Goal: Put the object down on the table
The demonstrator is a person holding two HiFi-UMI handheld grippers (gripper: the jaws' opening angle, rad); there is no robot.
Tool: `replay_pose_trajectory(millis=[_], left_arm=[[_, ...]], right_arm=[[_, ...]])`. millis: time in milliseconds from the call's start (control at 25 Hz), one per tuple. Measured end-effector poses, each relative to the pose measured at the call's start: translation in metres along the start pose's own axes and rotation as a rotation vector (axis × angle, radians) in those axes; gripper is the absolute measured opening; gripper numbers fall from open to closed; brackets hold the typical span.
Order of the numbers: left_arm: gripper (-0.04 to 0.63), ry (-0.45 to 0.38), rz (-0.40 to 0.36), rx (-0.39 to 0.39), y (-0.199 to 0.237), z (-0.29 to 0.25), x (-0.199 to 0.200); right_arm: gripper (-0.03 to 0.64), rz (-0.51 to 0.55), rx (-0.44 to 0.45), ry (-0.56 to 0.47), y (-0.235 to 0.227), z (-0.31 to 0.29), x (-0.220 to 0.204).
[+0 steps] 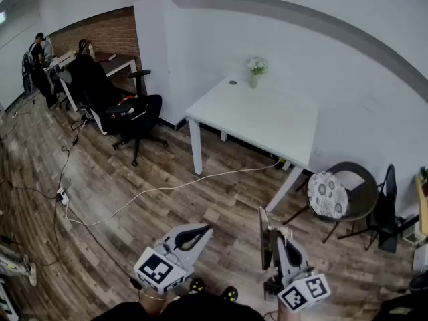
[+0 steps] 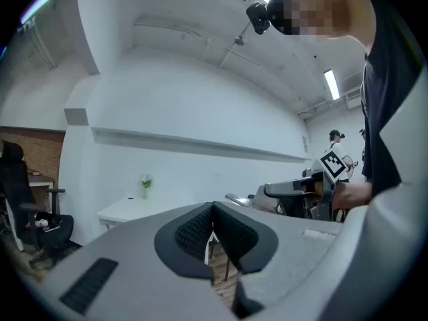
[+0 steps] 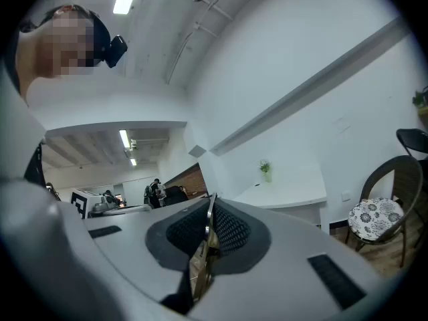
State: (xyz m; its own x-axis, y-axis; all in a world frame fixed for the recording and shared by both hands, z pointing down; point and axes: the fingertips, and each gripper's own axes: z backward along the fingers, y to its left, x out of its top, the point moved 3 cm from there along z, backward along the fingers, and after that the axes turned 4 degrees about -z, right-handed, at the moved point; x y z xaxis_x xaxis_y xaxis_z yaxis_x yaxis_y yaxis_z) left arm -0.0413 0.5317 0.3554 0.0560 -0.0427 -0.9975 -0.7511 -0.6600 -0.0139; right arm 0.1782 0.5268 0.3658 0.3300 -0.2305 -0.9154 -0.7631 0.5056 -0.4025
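Right gripper [image 3: 211, 206] fingers clamp a thin plate [image 3: 203, 259], edge-on in its own view, broadside in head view; left gripper [image 2: 212, 212] fingers together.

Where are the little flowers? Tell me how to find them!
Find the white table against the white wall. On its far corner, close to the wall, stands a small vase of white flowers. It is the only tall thing on the table; its one neighbour is a small dark flat disc.

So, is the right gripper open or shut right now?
Shut on something: the right gripper has a thin flat object clamped edge-on between its pads. What the object is, cannot tell.
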Motion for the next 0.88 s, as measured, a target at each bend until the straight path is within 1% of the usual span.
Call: replay_pose_trajectory(millis=[400,800,880], left_arm=[[0.0,-0.004,0.003,0.0,0.007,-0.001,0.002],[0.0,-0.005,0.022,0.013,0.031,0.011,-0.004],[0.0,-0.009,0.015,0.015,0.038,0.017,-0.007]], right_arm=[[0.015,0.002,-0.012,-0.006,-0.001,-0.003,0.003],[0.015,-0.003,-0.059,-0.014,0.0,-0.015,0.0],[0.015,-0.004,-0.068,-0.018,0.003,-0.018,-0.003]])
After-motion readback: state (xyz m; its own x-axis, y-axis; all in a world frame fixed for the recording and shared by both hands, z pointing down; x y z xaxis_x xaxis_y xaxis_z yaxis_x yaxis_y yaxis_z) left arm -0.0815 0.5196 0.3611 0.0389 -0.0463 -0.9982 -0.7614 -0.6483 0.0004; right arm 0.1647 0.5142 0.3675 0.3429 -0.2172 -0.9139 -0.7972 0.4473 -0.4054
